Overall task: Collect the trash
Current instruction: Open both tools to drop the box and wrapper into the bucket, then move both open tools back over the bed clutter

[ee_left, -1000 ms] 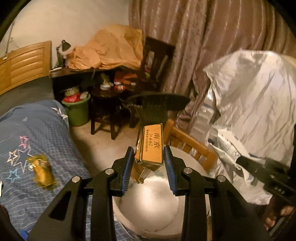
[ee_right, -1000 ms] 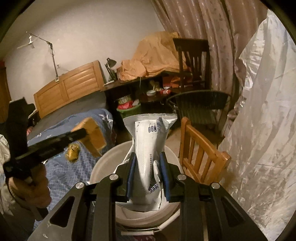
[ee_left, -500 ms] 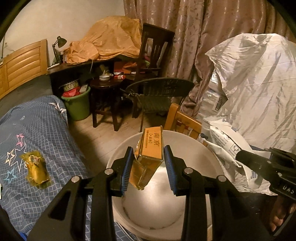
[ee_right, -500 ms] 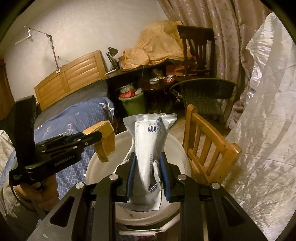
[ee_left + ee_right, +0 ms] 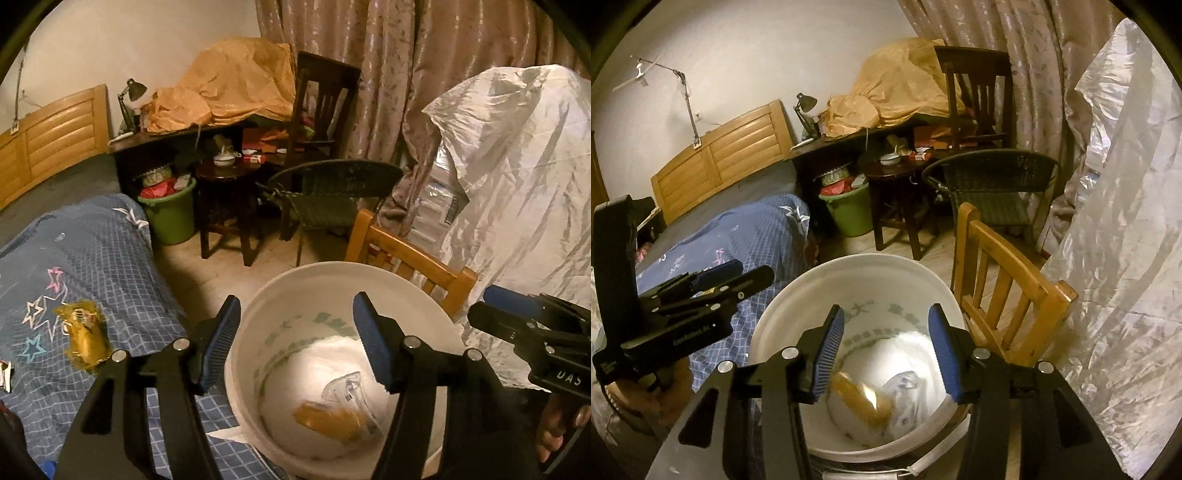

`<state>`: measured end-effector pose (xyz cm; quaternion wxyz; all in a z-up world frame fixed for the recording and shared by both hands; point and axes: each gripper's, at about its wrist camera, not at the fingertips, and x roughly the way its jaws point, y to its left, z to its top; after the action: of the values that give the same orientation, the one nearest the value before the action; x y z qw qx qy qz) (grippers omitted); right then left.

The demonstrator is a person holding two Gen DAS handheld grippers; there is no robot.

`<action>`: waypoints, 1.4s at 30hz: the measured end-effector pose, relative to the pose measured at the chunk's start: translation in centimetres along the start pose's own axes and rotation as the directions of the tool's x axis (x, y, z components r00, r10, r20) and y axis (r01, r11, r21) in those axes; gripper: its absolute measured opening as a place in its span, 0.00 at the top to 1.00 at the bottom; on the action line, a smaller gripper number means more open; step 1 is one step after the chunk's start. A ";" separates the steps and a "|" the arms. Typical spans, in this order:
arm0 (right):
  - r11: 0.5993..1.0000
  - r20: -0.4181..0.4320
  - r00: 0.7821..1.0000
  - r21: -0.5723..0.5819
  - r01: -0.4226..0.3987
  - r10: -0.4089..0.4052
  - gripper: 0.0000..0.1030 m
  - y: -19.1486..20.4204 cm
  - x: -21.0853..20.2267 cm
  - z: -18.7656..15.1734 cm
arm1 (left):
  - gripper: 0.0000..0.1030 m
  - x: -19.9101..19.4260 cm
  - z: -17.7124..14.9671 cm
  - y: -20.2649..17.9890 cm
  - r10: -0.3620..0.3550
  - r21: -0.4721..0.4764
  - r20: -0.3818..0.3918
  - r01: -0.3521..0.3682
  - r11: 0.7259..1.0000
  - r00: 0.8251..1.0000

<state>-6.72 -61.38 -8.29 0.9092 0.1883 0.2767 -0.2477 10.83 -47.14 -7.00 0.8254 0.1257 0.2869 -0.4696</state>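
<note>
Both tongs over white bucket (image 5: 424,295), jaws opening, nothing between pads. Left tongs (image 5: 295,343) empty; right tongs (image 5: 886,350) empty. Orange box (image 5: 328,419) and white wrapper (image 5: 341,387) lie at bucket bottom, touching. Yellow packet (image 5: 83,338) on bed (image 5: 110,258) near its edge, well apart from bucket. Wooden chair (image 5: 1008,295) just beside bucket.

Box (image 5: 328,419) and wrapper (image 5: 345,387) lie in bucket (image 5: 295,280) beside bed (image 5: 92,258)
</note>
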 end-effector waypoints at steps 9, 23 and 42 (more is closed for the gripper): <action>0.999 0.103 0.995 -0.033 0.001 0.003 0.52 2.4 -2.9 -1.2 | 0.29 -3.4 -1.7 0.9 0.193 0.025 0.085 -0.196 0.980 0.977; 0.985 0.455 0.890 -0.150 0.089 -0.010 0.28 14.2 -9.8 -7.2 | 0.11 -15.2 -6.2 7.9 0.509 -0.149 0.229 -0.487 0.861 0.830; 0.906 0.312 0.912 -0.404 -0.126 0.266 0.16 37.5 -9.2 -14.3 | 0.06 -30.3 -15.9 24.2 0.755 -0.508 0.071 -0.628 0.590 0.652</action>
<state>1.55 -21.12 -6.17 0.9838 -0.0103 0.1268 -0.1263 13.73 -5.50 -3.33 0.9799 -0.0288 0.1926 -0.0423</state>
